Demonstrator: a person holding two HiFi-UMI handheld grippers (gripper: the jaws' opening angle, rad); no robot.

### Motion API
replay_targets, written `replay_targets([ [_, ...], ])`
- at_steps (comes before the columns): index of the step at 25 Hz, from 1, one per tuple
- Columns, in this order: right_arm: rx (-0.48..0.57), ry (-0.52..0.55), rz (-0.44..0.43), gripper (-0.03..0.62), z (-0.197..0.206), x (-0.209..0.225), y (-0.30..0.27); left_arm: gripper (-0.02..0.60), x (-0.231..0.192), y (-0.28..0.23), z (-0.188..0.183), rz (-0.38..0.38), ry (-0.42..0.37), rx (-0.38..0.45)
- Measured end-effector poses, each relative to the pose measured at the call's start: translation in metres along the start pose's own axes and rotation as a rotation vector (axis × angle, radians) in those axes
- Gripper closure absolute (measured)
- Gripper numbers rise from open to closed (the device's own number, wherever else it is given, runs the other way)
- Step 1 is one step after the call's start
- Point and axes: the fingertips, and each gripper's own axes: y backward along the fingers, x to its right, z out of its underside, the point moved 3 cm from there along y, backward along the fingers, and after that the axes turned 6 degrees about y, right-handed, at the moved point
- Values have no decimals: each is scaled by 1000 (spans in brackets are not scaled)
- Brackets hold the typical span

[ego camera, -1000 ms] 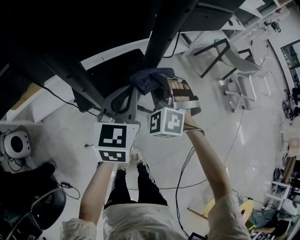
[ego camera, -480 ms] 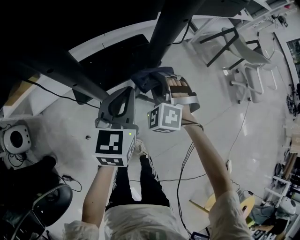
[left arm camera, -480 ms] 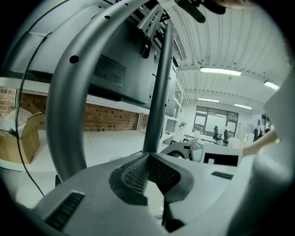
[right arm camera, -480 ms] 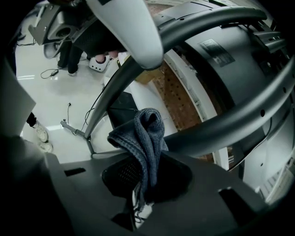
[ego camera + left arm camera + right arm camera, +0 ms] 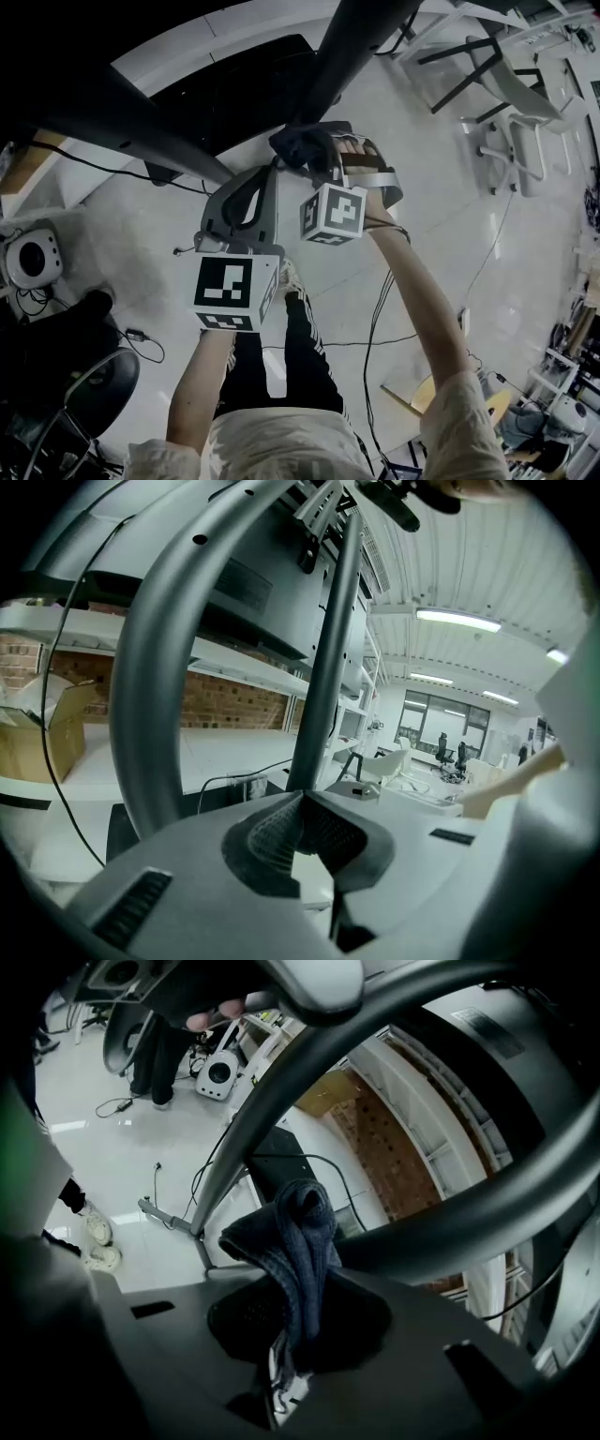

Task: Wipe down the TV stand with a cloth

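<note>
The TV stand's dark metal post [image 5: 349, 47] and slanted leg [image 5: 122, 117] cross the upper part of the head view. A dark blue cloth [image 5: 302, 148] is bunched against the post where the two meet. My right gripper [image 5: 315, 159] is shut on the cloth. In the right gripper view the cloth [image 5: 298, 1232] sticks up from between the pads and lies against a dark bar [image 5: 469, 1218]. My left gripper [image 5: 266, 178] hangs just left of the cloth, shut with nothing in it. In the left gripper view its pads [image 5: 272, 832] meet in front of the stand's post [image 5: 326, 667].
The stand's black base plate [image 5: 225, 89] lies on the pale floor. A white round device [image 5: 30, 262] and a black chair [image 5: 94, 394] are at the left. White chairs [image 5: 511, 103] stand at the upper right. Cables [image 5: 394, 333] trail across the floor. There is a cardboard box [image 5: 42, 733] on a shelf.
My right gripper has carried the cloth a little farther up along the stand's post. The left gripper has stayed close beside it, still shut.
</note>
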Motion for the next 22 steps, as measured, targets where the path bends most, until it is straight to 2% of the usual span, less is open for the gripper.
replay_targets([
  [6, -10, 5, -60, 537, 6, -36, -32, 566, -15, -1, 26, -14, 22, -30],
  [10, -30, 3, -59, 537, 10, -55, -45, 566, -18, -1, 44, -23, 50, -47],
  [17, -25, 65, -59, 537, 12, -61, -52, 566, -15, 4, 55, -12, 60, -61],
  [22, -21, 46, -68, 537, 10, -62, -49, 566, -16, 11, 52, -21, 54, -52],
])
